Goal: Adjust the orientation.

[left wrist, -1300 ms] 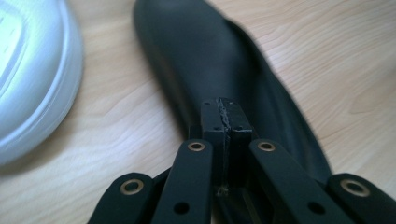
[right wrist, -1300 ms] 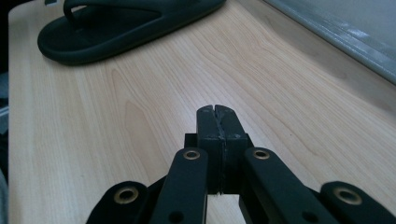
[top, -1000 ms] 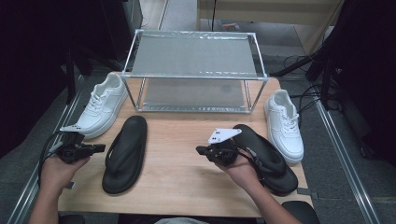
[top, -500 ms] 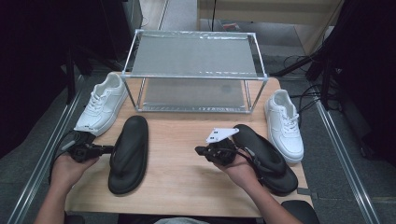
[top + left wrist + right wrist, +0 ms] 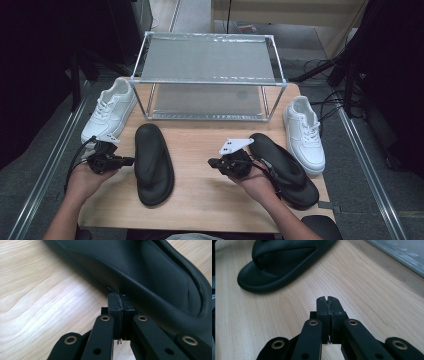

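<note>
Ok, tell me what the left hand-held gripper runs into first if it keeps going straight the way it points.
The left hand-held gripper, jaws shut, points at the side edge of the left black slipper. Its tips sit right against that edge, or nearly so, making the slipper the first thing met. The left gripper view cannot settle whether they already touch.

Left black two-jaw hand-held gripper [image 5: 131,161]: matte black linkage arms, brass-coloured rivets, a black cable looping from its body. Right black two-jaw hand-held gripper [image 5: 210,162]: same build, with a pale grey three-cornered plate on top. Forearms bare, no sleeves.
</note>
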`<action>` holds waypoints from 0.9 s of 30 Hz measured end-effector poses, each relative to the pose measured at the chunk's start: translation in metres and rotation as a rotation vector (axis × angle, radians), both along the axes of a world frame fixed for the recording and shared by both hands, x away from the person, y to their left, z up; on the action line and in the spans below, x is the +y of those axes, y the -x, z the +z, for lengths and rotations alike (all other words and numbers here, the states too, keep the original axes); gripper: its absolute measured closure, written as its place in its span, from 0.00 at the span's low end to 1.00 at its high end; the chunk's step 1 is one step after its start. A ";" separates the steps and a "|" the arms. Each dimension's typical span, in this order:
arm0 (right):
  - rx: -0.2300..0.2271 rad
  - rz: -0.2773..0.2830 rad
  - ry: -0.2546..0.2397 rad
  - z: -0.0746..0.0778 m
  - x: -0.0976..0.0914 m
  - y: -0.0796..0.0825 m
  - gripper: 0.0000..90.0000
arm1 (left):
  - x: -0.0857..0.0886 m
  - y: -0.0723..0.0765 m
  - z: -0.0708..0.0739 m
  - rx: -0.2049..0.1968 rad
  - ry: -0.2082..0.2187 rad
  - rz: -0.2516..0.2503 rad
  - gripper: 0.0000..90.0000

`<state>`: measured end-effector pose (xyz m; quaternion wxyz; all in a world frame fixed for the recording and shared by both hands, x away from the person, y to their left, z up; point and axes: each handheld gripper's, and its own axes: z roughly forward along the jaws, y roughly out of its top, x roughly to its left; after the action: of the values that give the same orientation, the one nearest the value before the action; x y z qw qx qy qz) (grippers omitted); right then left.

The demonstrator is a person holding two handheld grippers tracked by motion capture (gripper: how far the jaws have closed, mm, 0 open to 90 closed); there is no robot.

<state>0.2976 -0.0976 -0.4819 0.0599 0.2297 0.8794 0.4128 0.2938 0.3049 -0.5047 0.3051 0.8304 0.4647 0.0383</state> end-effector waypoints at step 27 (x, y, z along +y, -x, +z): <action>0.036 -0.045 -0.070 -0.019 0.028 0.006 1.00 | -0.005 -0.040 0.033 -0.069 0.104 -0.099 1.00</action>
<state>0.2916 -0.0697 -0.5011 0.0452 0.2590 0.8598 0.4377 0.3334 0.3001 -0.4721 0.3651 0.8336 0.4136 0.0274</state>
